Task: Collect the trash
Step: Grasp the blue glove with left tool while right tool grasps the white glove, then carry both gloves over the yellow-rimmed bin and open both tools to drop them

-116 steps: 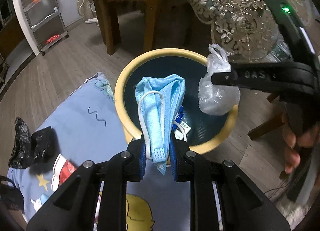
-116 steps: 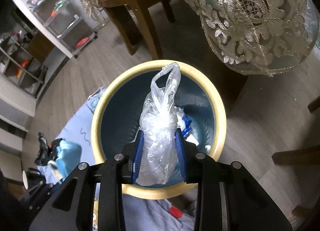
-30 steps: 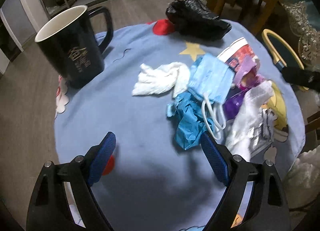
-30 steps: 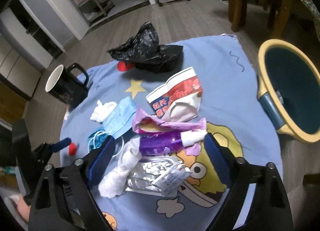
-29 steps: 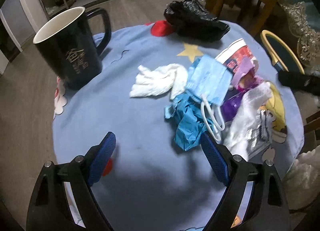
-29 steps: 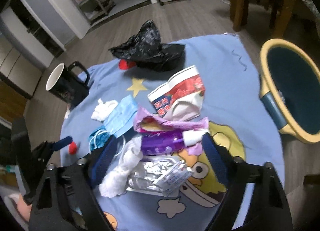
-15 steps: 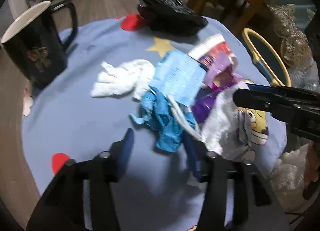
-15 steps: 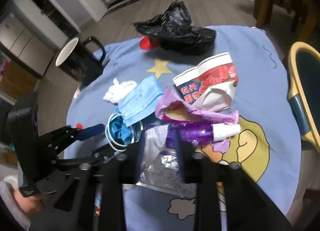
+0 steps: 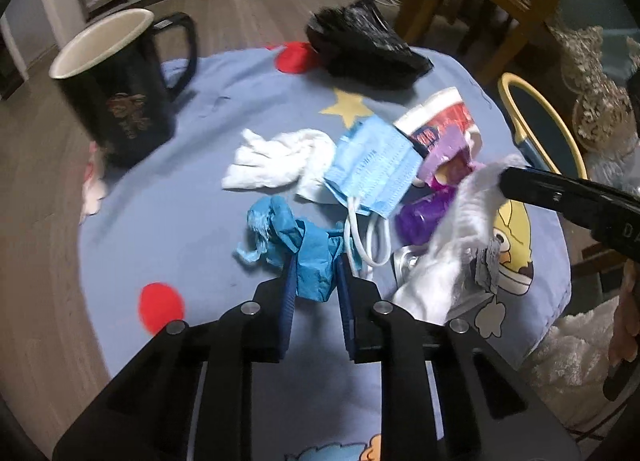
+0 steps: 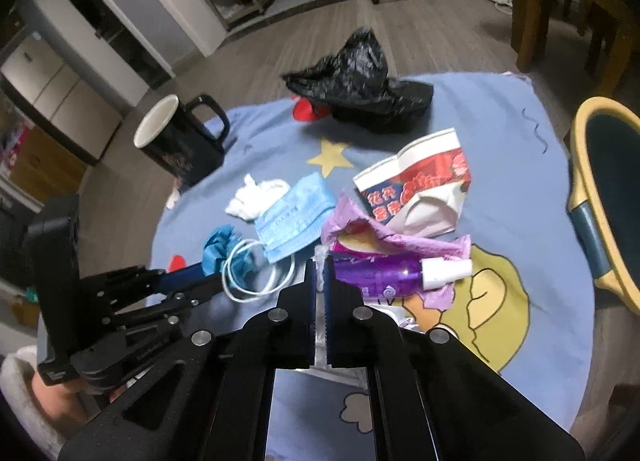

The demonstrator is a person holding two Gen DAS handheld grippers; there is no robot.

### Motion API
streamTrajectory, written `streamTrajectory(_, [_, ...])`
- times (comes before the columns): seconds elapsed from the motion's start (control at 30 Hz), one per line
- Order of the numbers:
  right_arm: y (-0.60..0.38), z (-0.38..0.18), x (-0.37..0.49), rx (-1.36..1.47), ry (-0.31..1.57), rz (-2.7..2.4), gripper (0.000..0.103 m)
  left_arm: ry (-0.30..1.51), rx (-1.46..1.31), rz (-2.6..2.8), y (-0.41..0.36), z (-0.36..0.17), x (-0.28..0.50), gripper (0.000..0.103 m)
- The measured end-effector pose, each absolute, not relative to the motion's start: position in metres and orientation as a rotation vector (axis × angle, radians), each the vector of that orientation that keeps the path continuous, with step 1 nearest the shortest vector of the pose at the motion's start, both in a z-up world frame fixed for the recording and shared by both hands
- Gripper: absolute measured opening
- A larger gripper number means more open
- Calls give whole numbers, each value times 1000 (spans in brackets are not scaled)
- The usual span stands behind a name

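We find the left gripper (image 9: 316,285) has just closed on the blue glove (image 9: 304,249) and the right gripper (image 10: 319,281) on the white tissue (image 9: 452,253), both clamped for carrying to the bin (image 10: 600,197).

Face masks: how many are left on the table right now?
1. A light blue face mask lies mid-table, between the white tissue and the red-and-white wrapper, its ear loops trailing toward the left gripper. Others could hide under the pile.

black mug (image 9: 116,89), blue face mask (image 9: 372,169)
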State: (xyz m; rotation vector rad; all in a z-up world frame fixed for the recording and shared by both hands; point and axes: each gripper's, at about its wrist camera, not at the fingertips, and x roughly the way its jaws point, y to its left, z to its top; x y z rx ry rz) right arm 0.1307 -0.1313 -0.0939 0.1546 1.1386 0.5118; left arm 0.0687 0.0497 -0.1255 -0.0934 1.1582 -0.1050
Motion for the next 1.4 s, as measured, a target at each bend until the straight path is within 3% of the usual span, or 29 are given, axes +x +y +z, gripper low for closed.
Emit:
streamTrajectory(0.67, [-205, -1, 125, 173, 899, 417, 4, 999, -76, 24, 68, -61, 36, 16])
streamTrajectory(1.0, [-279, 29, 135, 171, 812, 286, 4, 808, -25, -252, 3, -2, 33, 16])
streamTrajectory(1.4, [-335, 22, 152, 305, 801, 196, 4, 805, -6, -423, -66, 6, 57, 16])
